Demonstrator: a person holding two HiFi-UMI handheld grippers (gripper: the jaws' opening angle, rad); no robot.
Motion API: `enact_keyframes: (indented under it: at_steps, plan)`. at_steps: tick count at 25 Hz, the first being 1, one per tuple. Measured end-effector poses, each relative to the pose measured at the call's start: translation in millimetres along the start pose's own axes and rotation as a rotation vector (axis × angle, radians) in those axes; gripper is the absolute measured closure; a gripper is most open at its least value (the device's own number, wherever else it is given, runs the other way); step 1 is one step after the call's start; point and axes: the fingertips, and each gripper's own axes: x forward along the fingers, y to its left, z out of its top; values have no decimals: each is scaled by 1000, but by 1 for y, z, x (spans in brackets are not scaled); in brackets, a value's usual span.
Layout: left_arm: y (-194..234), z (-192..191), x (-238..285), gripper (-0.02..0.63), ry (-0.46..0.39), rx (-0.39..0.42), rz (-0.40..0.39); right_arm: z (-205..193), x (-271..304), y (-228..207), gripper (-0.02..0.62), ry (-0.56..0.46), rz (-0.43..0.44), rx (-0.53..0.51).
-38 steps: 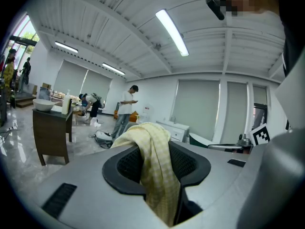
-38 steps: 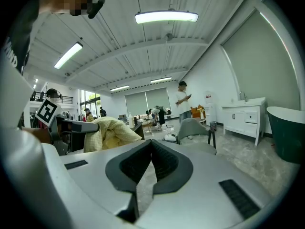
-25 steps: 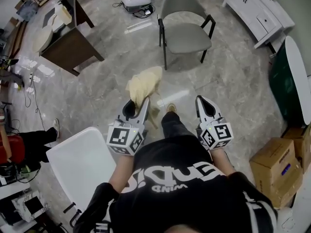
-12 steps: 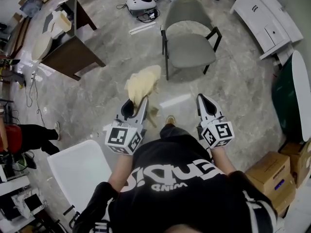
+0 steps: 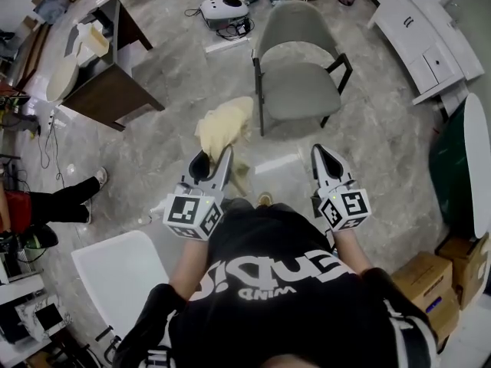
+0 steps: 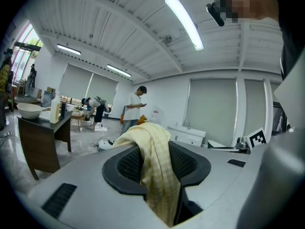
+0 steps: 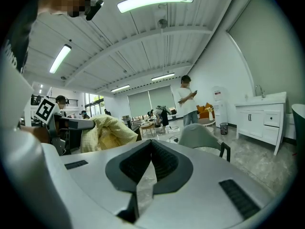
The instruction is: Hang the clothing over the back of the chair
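Jaws of the left gripper clamp a fold of the yellow clothing, which dangles ahead of them above the floor; the right gripper has its jaws together on nothing. Both grippers have come nearer the grey chair within the last second (seat toward the person, backrest on the far side). Draping has not begun, so more approach looks needed.
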Motion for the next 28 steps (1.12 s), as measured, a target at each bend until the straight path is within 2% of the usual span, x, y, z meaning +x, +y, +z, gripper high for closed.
enact_keyframes:
  at_steps: [11,20,28]
  plan:
    - [24,13,62,446,6,20,-14,8,51,-34,580,-3,-6,11]
    - [51,19,141,446,8,15,-59,14,110,-77,581,7,-39,13]
    - [83,44,216,446,18,10,-99,38,179,-108,581,15,-55,11]
